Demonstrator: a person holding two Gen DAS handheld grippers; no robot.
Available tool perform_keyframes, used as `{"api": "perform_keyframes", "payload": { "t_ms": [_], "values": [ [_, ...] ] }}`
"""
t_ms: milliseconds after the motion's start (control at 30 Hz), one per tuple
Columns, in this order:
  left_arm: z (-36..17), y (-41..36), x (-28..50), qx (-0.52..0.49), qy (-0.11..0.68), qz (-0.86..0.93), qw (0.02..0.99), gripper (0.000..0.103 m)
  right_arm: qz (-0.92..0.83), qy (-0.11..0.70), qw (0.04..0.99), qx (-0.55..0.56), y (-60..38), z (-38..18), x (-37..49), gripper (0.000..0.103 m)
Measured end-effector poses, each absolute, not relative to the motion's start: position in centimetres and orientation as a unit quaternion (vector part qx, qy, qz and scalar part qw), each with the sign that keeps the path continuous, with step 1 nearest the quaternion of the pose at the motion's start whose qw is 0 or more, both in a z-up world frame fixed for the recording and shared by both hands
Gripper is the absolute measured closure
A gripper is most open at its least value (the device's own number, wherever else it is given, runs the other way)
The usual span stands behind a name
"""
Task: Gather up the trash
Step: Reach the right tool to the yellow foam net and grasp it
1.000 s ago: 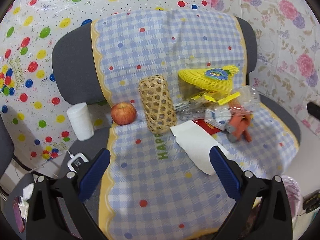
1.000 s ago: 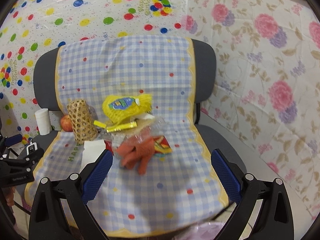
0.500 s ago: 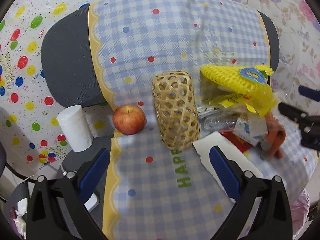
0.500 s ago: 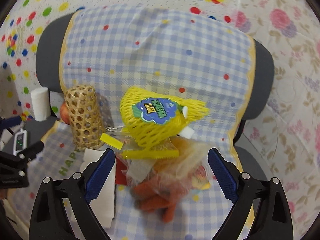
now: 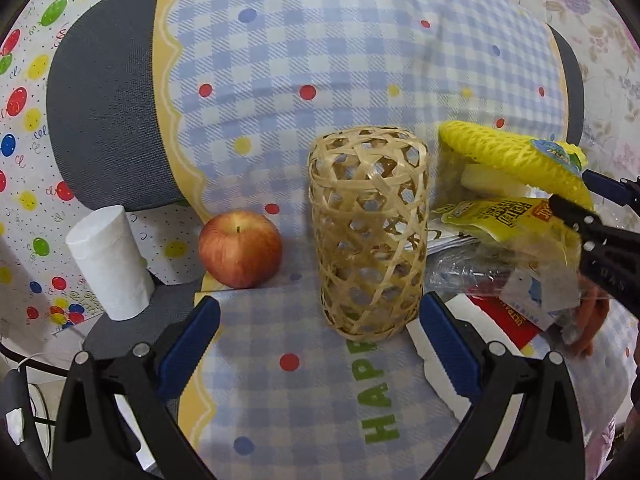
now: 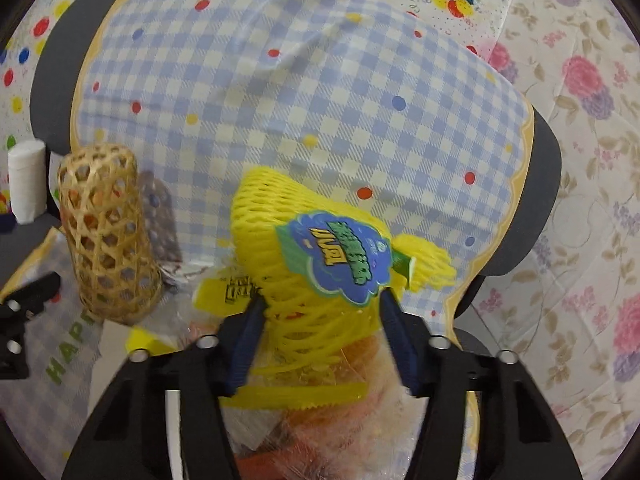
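Observation:
A pile of trash lies on the checked cloth (image 5: 304,60) on a chair seat: a yellow foam net (image 6: 304,240) with a blue label, yellow wrappers (image 5: 500,212), clear plastic, a red packet (image 5: 508,316) and a white paper (image 5: 440,360). My right gripper (image 6: 322,312) has its jaws around the yellow net, closing on it; it also shows at the right of the left wrist view (image 5: 592,208). My left gripper (image 5: 316,336) is open and empty, in front of a woven bamboo basket (image 5: 368,232).
A red apple (image 5: 240,248) sits left of the basket. A white paper roll (image 5: 108,260) stands further left on the seat edge. The dark chair back (image 5: 104,120) rises behind. Floral sheeting (image 6: 580,160) hangs to the right.
Both grippers have moved forward toward the chair. The right gripper has narrowed its jaws around the yellow net. The left gripper has come close to the basket.

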State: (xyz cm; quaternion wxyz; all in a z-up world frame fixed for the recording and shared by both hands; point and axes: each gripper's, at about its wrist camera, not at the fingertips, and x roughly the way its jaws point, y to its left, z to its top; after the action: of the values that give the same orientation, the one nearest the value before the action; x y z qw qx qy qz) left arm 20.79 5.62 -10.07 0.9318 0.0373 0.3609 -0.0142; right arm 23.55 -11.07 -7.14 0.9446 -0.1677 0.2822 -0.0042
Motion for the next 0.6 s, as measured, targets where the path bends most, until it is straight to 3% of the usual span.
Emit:
{"api": "perform_keyframes", "payload": {
  "t_ms": [133,300,433,600],
  "values": [
    [-9.4,4.5,21.9,0.032,0.342,-0.032,0.939,0.006,0.015,0.272,0.959,-0.081,-13.3,-5.4,23.3,0.09],
    [-8.4,3.5,23.7,0.029,0.321,-0.048,0.946,0.011,0.023,0.259,0.965,-0.022,-15.7,-4.1,22.8,0.095],
    [-8.0,2.3,25.3,0.054,0.315,-0.042,0.947,0.033,0.016,0.235,0.972,0.001,-17.2,-3.0,21.6,0.095],
    [-4.8,1.8,23.8,0.055,0.276,-0.052,0.958,0.034,0.002,0.197,0.98,0.039,-19.7,-0.4,19.2,0.095]
  ]
}}
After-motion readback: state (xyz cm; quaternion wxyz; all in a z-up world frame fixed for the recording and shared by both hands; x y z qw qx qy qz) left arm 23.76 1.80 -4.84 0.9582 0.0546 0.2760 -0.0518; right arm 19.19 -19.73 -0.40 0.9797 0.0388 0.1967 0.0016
